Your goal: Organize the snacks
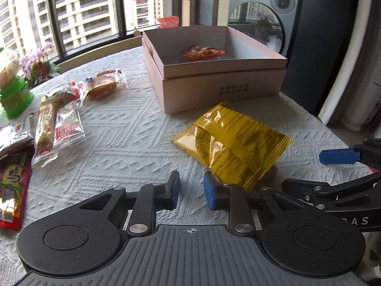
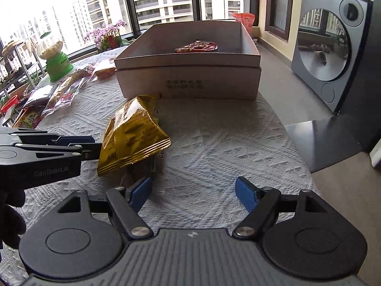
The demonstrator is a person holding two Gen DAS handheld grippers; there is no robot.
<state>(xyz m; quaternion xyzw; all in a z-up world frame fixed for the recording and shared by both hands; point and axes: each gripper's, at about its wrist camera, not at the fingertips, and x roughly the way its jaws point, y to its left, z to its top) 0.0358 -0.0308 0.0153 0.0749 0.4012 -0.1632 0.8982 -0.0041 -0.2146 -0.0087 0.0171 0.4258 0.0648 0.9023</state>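
A yellow snack packet lies crumpled on the white tablecloth in front of the open pink box. One red packet lies inside the box. My left gripper is open by a narrow gap with only cloth between its blue pads; the yellow packet's near corner rests against the outer side of its right finger. My right gripper stands wide open and empty just right of the packet, and its blue finger shows in the left wrist view.
Several more snack packets and a wrapped pastry lie at the left. A green dispenser and flowers stand by the window. The table's edge curves at the right, beside a grey appliance.
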